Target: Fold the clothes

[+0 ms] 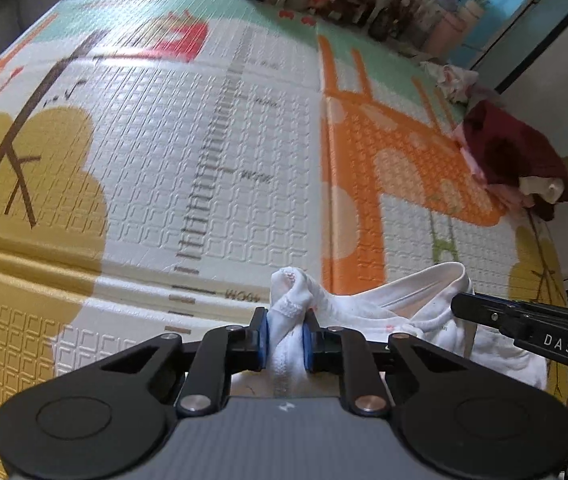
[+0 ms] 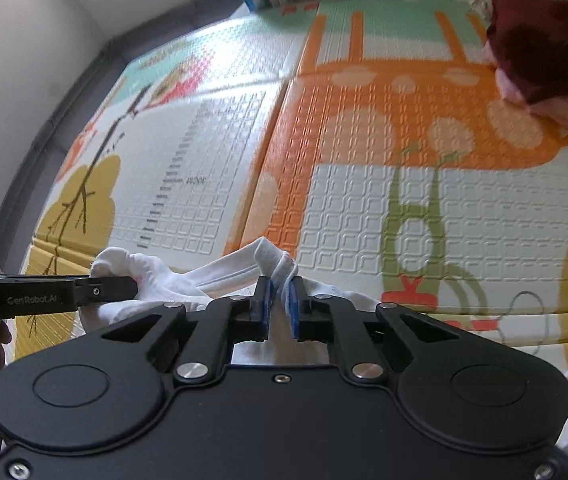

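Left tongs and right tongs each clamp a bunched edge of the white cotton garment above the patterned foam play mat.

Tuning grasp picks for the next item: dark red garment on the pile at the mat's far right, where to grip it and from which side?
Hedged: take the dark red garment at its mat-side edge, coming from above on the open mat side. It sits bunched on top of pink clothes, so a low side approach would likely catch those too. Both grippers are now shut on the white garment.
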Demonstrator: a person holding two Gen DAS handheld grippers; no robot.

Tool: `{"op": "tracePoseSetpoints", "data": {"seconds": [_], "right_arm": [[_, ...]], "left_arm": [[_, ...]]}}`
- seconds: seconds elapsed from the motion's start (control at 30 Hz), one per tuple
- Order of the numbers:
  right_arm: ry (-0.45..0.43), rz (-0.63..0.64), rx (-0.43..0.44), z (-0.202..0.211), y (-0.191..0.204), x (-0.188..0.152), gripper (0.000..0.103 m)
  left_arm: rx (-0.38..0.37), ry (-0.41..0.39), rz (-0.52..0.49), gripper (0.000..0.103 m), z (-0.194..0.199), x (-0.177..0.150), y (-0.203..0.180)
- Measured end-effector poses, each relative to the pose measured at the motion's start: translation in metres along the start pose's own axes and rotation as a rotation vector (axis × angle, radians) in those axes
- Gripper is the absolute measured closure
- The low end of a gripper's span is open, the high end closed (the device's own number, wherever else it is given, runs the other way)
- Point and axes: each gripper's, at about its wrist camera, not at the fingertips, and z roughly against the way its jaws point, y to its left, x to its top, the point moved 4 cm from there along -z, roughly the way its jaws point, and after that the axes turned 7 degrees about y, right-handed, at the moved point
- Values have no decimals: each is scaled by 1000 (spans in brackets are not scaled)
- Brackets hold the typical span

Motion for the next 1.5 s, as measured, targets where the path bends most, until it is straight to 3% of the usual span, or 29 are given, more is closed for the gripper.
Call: {"op": "tracePoseSetpoints", "data": {"seconds": [0.43,0.63,0.83,1.07,1.37,1.5], "right_arm": [[-187,-44,-45,77,-12,1,94],[-300,-59,-104,115,-17,8,94],[-419,-47,-149,153,-14,16,94],[-515,-34,-140,197,-8,27,95],[-507,-31,-152,208,-5,31,95],[-442,-86,-173,188,-20,34,94]], "left_arm": [[-95,-128,-105,83,41,15,-43],[-153,-178,-141,81,55,28,-62],[-179,-238,-183,82,74,41,-81],[-189,-345,-235,83,115,55,-99],[-165,-275,-292,83,98,45,-121],[-147,-219,-289,83,78,39,-122]]}}
